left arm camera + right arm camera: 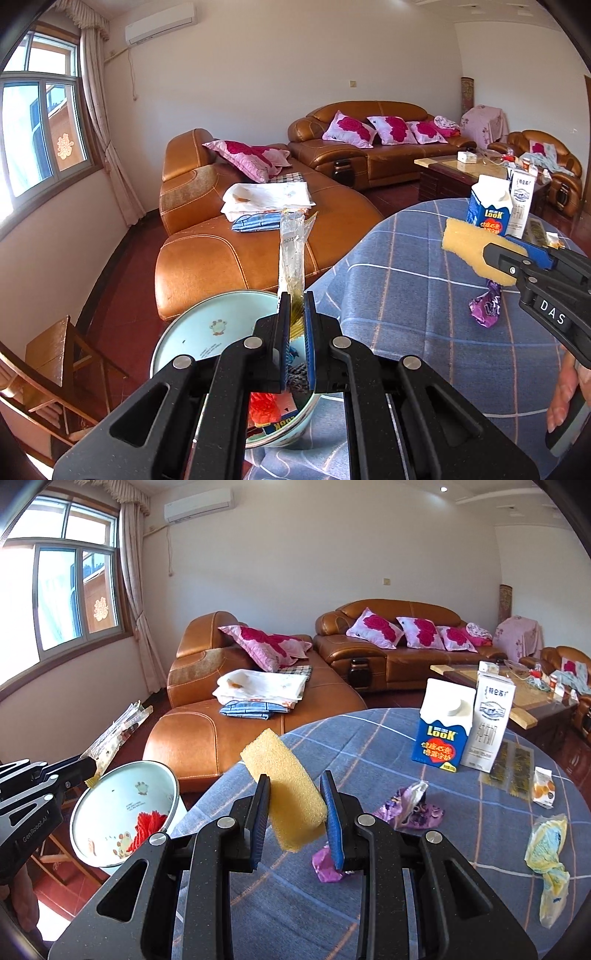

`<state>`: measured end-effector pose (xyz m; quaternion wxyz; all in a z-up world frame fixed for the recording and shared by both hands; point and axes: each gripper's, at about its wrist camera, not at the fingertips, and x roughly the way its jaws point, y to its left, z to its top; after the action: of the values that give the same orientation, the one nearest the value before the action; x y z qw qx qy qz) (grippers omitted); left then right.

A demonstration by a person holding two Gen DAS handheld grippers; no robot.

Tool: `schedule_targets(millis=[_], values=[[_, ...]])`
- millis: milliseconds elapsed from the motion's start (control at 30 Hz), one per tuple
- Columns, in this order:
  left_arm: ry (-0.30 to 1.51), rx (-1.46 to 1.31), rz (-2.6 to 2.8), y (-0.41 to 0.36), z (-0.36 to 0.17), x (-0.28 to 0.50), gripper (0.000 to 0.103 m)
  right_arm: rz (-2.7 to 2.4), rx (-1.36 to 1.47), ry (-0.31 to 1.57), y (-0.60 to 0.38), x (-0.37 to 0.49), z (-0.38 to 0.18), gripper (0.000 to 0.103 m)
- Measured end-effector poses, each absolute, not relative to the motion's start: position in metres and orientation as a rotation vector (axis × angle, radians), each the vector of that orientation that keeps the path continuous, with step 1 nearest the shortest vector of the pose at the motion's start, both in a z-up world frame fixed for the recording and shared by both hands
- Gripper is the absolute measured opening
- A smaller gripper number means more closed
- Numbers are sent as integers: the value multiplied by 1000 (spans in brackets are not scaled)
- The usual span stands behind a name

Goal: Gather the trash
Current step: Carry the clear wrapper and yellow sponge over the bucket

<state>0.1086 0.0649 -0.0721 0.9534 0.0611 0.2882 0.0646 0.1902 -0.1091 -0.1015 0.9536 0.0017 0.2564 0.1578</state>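
My left gripper (296, 306) is shut on a long clear plastic wrapper (291, 251) that stands up over a pale blue waste bin (195, 332). The bin holds a red item (263, 406) and a blue carton. In the right wrist view the same gripper (88, 767) holds the wrapper (114, 731) above the bin (118, 794). My right gripper (295, 777) is shut on a yellow sponge (291, 805) over the table edge. The sponge (469, 243) also shows in the left wrist view. A purple wrapper (413, 805) lies on the checked blue tablecloth (369, 904).
A blue LOOK carton (445, 727) and a white milk carton (491, 723) stand at the table's far side. Clear packets (511, 771), a small orange packet (543, 788) and a yellow-blue wrapper (546, 856) lie to the right. A brown sofa (229, 731) is behind, a wooden chair (55, 354) at the left.
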Motion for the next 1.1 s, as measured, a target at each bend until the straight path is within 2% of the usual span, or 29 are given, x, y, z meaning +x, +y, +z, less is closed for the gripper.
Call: schedule_targets(millis=[1100], values=[[615, 139, 312, 128, -74, 103, 7, 508, -105, 492, -8, 218, -108, 28]])
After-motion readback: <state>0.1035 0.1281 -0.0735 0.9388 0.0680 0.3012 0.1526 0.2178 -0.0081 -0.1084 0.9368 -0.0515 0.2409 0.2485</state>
